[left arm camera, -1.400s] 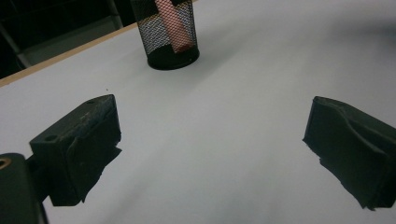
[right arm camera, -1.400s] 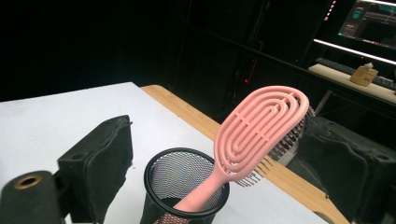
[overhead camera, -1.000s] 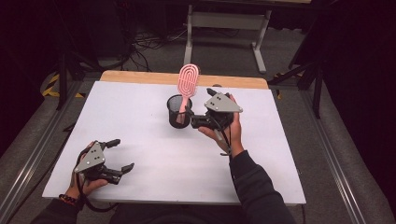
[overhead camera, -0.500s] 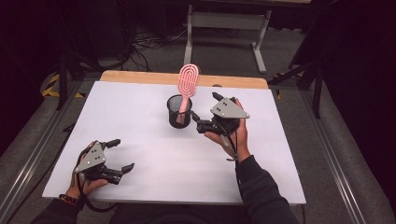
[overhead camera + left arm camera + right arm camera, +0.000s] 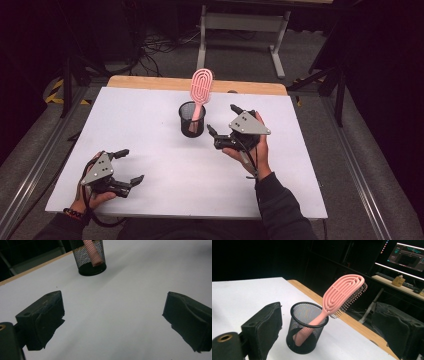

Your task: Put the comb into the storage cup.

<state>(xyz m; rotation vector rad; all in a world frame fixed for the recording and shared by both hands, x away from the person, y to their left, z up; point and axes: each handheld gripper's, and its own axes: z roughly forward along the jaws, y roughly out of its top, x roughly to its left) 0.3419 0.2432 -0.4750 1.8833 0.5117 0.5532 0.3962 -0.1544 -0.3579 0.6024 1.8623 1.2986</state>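
My right gripper [image 5: 225, 121] beside mesh cup [image 5: 192, 119], jaws spread, empty, palm under body. Pink brush [image 5: 200, 90] leans in cup. My left gripper [image 5: 126, 167] low near table edge, jaws spread.

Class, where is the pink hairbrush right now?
In the high view the pink hairbrush stands handle-down in the black mesh cup near the table's far middle, just left of the open right gripper.

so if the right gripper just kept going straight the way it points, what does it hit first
Most likely the black mesh cup holding the pink hairbrush. The right gripper, jaws open, faces it across bare table, and the cup sits between the jaws in its own view. Depth is hard to judge.
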